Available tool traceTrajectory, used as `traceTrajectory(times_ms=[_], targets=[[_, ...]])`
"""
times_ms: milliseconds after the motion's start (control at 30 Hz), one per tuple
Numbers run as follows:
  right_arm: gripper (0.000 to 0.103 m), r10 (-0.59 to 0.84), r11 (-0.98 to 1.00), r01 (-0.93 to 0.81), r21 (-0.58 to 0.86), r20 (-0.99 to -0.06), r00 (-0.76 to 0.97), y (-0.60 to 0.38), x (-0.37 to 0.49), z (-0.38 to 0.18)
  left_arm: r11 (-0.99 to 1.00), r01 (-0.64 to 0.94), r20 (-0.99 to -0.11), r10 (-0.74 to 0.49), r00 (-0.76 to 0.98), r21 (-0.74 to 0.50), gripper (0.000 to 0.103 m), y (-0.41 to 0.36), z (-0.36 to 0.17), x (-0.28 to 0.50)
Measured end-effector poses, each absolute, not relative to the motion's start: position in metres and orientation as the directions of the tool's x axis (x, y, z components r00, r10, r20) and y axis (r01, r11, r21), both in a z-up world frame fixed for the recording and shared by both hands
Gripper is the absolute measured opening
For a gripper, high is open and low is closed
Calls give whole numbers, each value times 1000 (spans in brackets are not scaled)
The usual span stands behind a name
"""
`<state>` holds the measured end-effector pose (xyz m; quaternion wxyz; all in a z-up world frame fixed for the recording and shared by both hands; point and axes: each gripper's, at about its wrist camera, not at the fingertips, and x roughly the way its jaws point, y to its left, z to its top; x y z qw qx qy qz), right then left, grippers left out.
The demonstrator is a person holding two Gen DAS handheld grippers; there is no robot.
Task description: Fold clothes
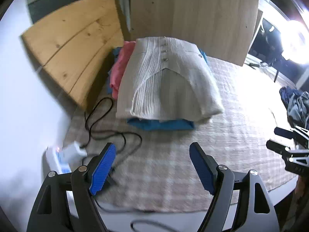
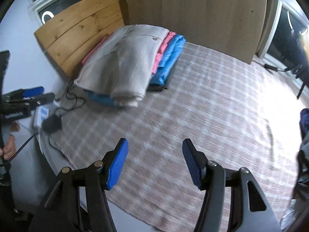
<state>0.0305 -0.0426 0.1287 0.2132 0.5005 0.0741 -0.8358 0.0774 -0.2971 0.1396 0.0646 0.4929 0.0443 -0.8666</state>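
A stack of folded clothes lies on the plaid cloth by the wooden boards. On top is a white ribbed cardigan [image 1: 166, 77] [image 2: 125, 61] with small buttons. A pink garment [image 1: 119, 67] [image 2: 164, 46] and a blue garment [image 1: 160, 124] [image 2: 170, 60] lie under it. My left gripper [image 1: 152, 147] [image 2: 38, 94] hovers open in front of the stack, nothing between its blue pads. My right gripper [image 2: 154, 141] [image 1: 280, 140] also stands open and empty over bare cloth, off to the stack's right. A crumpled dark blue-grey garment [image 1: 295, 104] [image 2: 305, 127] sits at the right edge.
A plaid cloth [image 1: 231, 116] [image 2: 212, 96] covers the table. A pine board [image 1: 73, 44] and a tall wood panel [image 1: 193, 15] stand behind the stack. Black cables [image 1: 100, 119], a charger [image 2: 51, 123] and a white power strip [image 1: 58, 160] lie at the left. A bright lamp [image 1: 295, 40] glares at the right.
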Motion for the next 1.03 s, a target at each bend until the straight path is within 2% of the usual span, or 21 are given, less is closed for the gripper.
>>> traceTrajectory(times_ms=[267, 633, 700, 867, 1033], targets=[[58, -311, -879, 471, 77, -841, -444, 38, 86, 144, -962, 257, -850, -58, -524, -94, 77, -229, 159, 140], [58, -324, -877, 470, 96, -841, -433, 126, 128, 139, -957, 279, -814, -102, -572, -76, 81, -145, 180, 201], [58, -335, -873, 475, 107, -840, -427, 132, 130, 138, -954, 285, -808, -92, -582, -97, 83, -142, 183, 208], [58, -343, -868, 484, 109, -838, -425, 138, 134, 135, -948, 303, -781, -112, -614, -102, 102, -136, 191, 224], [58, -346, -856, 507, 97, -838, -423, 134, 136, 134, -949, 297, -736, -129, -665, -101, 101, -135, 199, 238]])
